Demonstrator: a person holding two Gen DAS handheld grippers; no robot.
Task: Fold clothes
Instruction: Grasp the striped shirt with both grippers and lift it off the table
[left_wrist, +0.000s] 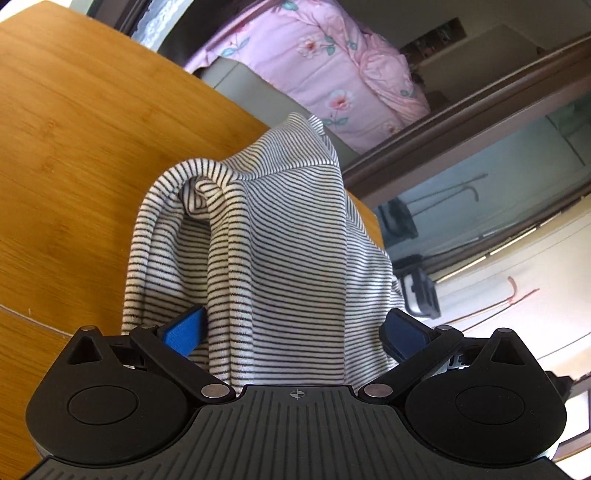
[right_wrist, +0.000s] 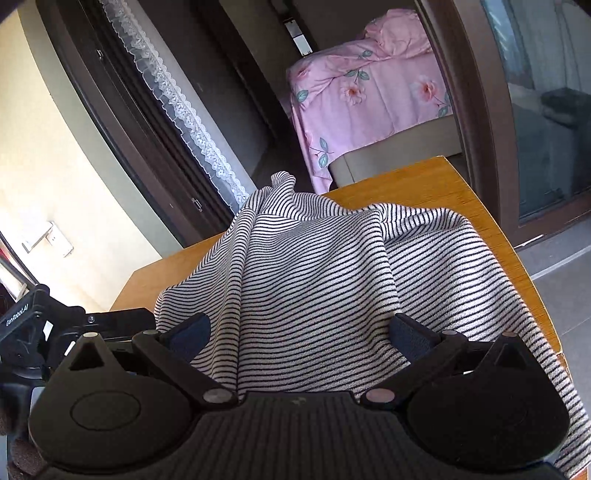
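A white shirt with thin black stripes (left_wrist: 280, 229) is bunched up on the wooden table (left_wrist: 74, 147) and rises toward both cameras. In the left wrist view it lies over and between my left gripper's (left_wrist: 293, 328) blue fingers (left_wrist: 184, 330), which stand wide apart, so the gripper is open; the cloth hides the tips. In the right wrist view the same shirt (right_wrist: 303, 280) spreads across the table (right_wrist: 424, 184) and covers the gap of my right gripper (right_wrist: 301, 332). Its dark fingers (right_wrist: 410, 332) are also wide apart, tips hidden. The left gripper's body (right_wrist: 33, 325) shows at the left edge.
The table's far edge and right corner (right_wrist: 443, 160) are close behind the shirt, and part of the shirt hangs over the right side (right_wrist: 565, 406). Beyond stand a bed with a pink floral quilt (right_wrist: 369, 92), a lace curtain (right_wrist: 177, 96) and a dark-framed glass door (right_wrist: 546, 110).
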